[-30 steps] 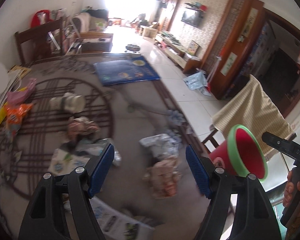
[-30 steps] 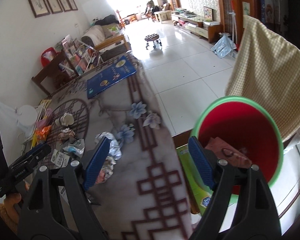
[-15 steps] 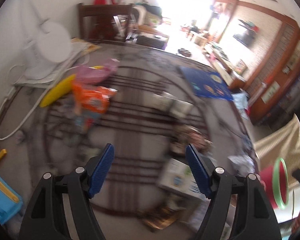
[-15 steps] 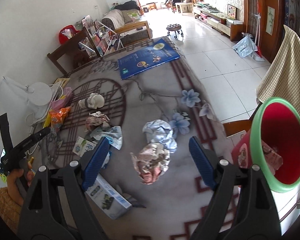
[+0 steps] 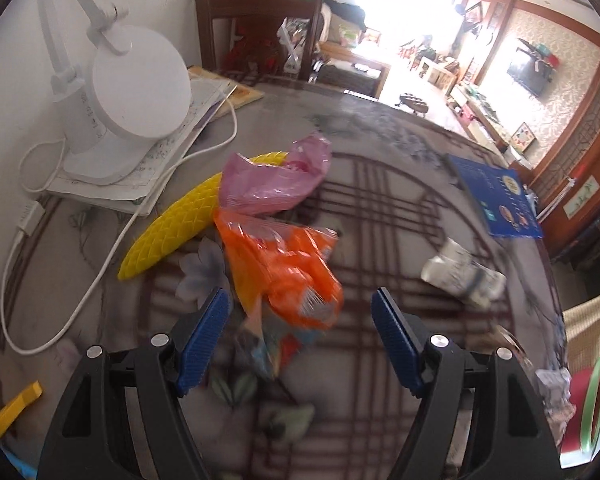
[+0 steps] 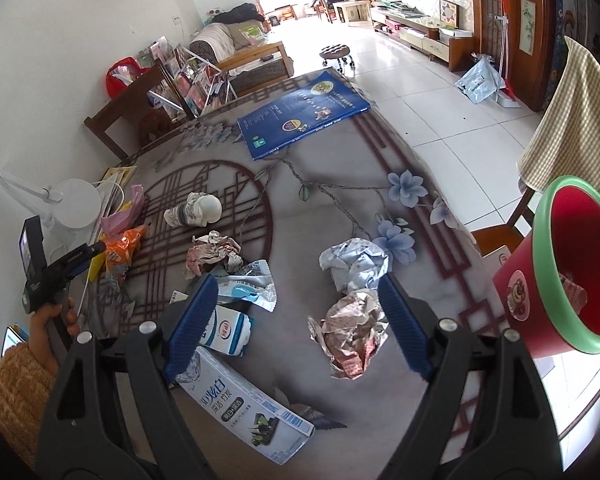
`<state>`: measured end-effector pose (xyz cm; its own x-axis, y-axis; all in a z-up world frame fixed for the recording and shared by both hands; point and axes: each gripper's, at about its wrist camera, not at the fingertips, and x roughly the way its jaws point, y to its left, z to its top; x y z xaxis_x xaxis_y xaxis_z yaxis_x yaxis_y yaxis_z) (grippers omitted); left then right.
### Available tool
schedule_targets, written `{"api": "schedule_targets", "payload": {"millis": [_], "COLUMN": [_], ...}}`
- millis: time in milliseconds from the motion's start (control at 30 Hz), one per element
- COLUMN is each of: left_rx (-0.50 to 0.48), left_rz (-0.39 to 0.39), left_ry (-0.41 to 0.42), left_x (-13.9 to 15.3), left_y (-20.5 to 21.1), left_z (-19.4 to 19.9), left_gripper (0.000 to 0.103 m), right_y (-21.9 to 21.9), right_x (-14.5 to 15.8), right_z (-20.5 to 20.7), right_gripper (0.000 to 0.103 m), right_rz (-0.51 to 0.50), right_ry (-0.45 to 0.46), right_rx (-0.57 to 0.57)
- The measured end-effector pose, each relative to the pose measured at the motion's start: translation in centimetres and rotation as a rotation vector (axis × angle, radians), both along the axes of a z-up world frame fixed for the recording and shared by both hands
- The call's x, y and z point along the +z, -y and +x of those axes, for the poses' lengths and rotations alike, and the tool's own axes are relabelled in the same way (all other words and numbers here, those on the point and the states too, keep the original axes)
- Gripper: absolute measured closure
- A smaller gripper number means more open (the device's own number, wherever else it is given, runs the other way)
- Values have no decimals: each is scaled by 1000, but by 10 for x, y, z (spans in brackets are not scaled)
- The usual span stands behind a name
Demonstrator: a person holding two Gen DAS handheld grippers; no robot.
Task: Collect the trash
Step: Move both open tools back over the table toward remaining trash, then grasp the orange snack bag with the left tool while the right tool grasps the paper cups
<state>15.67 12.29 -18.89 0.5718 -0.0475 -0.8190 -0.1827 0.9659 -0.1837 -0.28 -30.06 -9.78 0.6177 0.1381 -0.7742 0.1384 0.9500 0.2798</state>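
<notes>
My left gripper (image 5: 300, 336) is open and empty, just short of an orange snack wrapper (image 5: 284, 268) with a pink bag (image 5: 272, 182) behind it. My right gripper (image 6: 296, 320) is open and empty above the table, with a crumpled paper ball (image 6: 350, 334) between its fingers' line of sight. A red bin with a green rim (image 6: 568, 268) stands off the table's right edge, trash inside. Other trash lies on the table: a second crumpled ball (image 6: 356, 264), a crumpled cup (image 6: 194, 212), a blue-white wrapper (image 6: 246, 286), a small carton (image 6: 224, 330) and a long box (image 6: 244, 406).
A white desk lamp (image 5: 124, 88) with its cord stands on papers at the table's left. A yellow corn-shaped object (image 5: 180, 216) lies beside the pink bag. A blue book (image 6: 302, 110) lies at the far end. A cloth-draped chair (image 6: 572, 120) stands behind the bin.
My left gripper has swung from the table's right side to the left, now facing the orange wrapper. My right gripper has turned from the bin toward the table's trash.
</notes>
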Motion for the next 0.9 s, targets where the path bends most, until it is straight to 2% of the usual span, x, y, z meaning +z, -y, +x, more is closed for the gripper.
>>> {"api": "schedule_targets", "payload": {"millis": [233, 333, 367, 400, 433, 533, 767, 900], "left_rx": [17, 12, 10, 10, 9, 0, -55, -96], "left_rz": [-32, -31, -46, -57, -60, -72, -93, -80], "left_ry": [-94, -106, -111, -115, -116, -97, -60, -58], "left_x": [-37, -44, -46, -49, -50, -46, -32, -27], "left_y": [-6, -5, -6, -7, -8, -9, 2, 13], "left_z": [30, 33, 33, 32, 32, 26, -9, -33], "left_gripper": [32, 33, 36, 48, 49, 58, 58, 58], "right_y": [-8, -15, -17, -21, -25, -38, -82, -117], "right_x": [-8, -12, -13, -15, -17, -18, -15, -26], "right_z": [15, 25, 27, 32, 36, 49, 100, 140], "right_gripper": [22, 22, 22, 22, 22, 22, 22, 22], "right_rz": [-22, -28, -28, -29, -30, -41, -110, -184], "right_ry": [-49, -67, -72, -79, -85, -90, -60, -63], "right_rx": [-5, 13, 21, 33, 47, 94, 261, 383]}}
